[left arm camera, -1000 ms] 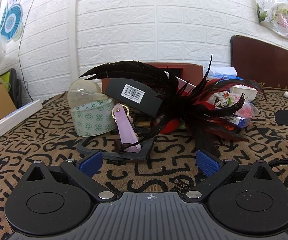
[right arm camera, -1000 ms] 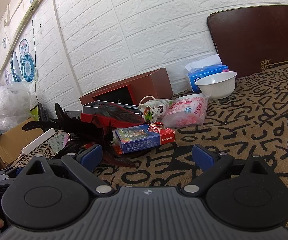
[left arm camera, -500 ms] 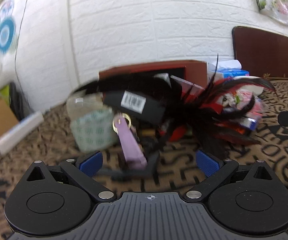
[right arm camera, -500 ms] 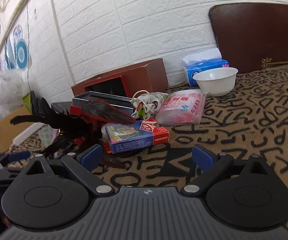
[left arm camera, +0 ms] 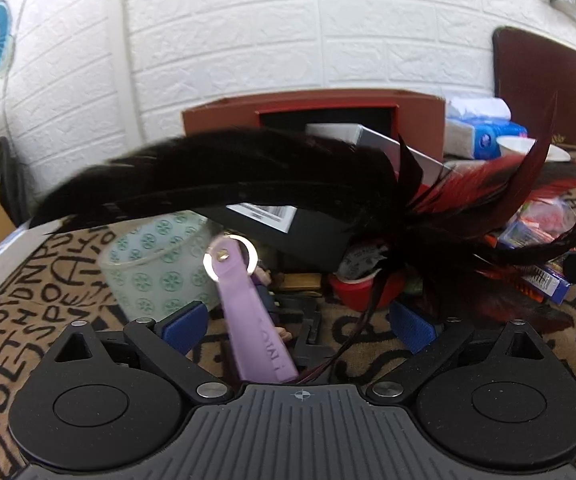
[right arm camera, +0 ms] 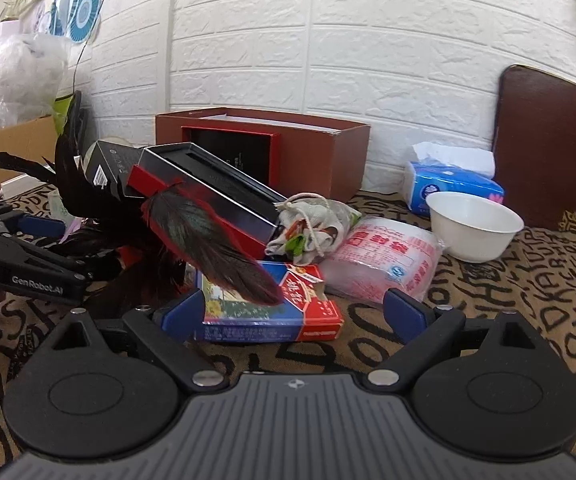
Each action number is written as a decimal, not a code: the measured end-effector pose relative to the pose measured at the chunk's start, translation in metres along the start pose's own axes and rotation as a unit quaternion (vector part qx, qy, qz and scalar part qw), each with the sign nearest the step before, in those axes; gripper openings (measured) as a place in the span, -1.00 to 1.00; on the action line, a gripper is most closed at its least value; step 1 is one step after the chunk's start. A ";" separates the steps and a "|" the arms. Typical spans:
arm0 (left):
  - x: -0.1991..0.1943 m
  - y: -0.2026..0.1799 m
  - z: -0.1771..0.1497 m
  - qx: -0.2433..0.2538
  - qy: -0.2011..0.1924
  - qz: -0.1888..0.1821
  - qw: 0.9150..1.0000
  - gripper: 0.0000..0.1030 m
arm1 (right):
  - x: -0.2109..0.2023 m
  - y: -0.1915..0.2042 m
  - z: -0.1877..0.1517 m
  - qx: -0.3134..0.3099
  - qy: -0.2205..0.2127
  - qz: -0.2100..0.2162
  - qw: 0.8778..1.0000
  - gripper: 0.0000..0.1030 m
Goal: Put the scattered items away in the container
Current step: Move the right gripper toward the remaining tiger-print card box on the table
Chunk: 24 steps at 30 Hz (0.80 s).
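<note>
Between the spread blue pads of our left gripper (left arm camera: 298, 326) lies the lilac key fob (left arm camera: 254, 320), its long axis running almost straight away from us, the metal ring (left arm camera: 230, 258) at the far end and the near end already under the gripper body. Both pads stand clear of it, so nothing is gripped. Black and red feathers (left arm camera: 248, 172) arch just over it, and one quill trails down beside the fob. The patterned tape roll (left arm camera: 160, 268) sits just to the left.

Our right gripper (right arm camera: 294, 312) is likewise open and empty, straddling the near edge of the blue-and-red card box (right arm camera: 272, 316), on which a dark feather (right arm camera: 212, 248) rests. The left gripper is the nearer to the fob, and we judge a straight close across its narrow width would take it; whether the fob leans on the black frame behind it we cannot quite tell. The brown-red open box (right arm camera: 312, 152) against the wall looks to be the container, beyond the pile.
</note>
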<state>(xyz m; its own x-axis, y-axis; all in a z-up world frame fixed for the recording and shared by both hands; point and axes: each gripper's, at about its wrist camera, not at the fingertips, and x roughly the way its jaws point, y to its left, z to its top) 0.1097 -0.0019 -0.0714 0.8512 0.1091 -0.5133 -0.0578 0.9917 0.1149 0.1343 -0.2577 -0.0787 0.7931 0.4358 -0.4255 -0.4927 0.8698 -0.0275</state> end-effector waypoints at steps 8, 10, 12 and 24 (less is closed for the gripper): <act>0.011 -0.004 0.005 0.012 0.009 -0.015 1.000 0.99 | 0.021 0.004 0.004 0.009 0.017 0.030 0.999 0.88; 0.013 -0.003 0.006 0.008 0.014 -0.018 1.000 0.99 | 0.025 0.002 0.004 0.020 0.028 0.034 0.999 0.88; 0.012 -0.003 0.005 0.007 0.014 -0.018 1.000 0.99 | 0.020 -0.001 0.006 0.044 0.033 0.031 0.998 0.89; -0.036 -0.001 -0.014 0.004 -0.009 -0.020 1.000 0.99 | 0.003 -0.007 -0.001 0.017 0.071 0.154 0.985 0.94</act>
<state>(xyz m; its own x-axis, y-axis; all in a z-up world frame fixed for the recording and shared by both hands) 0.0721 -0.0062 -0.0655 0.8621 0.0678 -0.5021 -0.0189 0.9946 0.1017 0.1398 -0.2628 -0.0812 0.5478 0.6456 -0.5321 -0.6883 0.7093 0.1520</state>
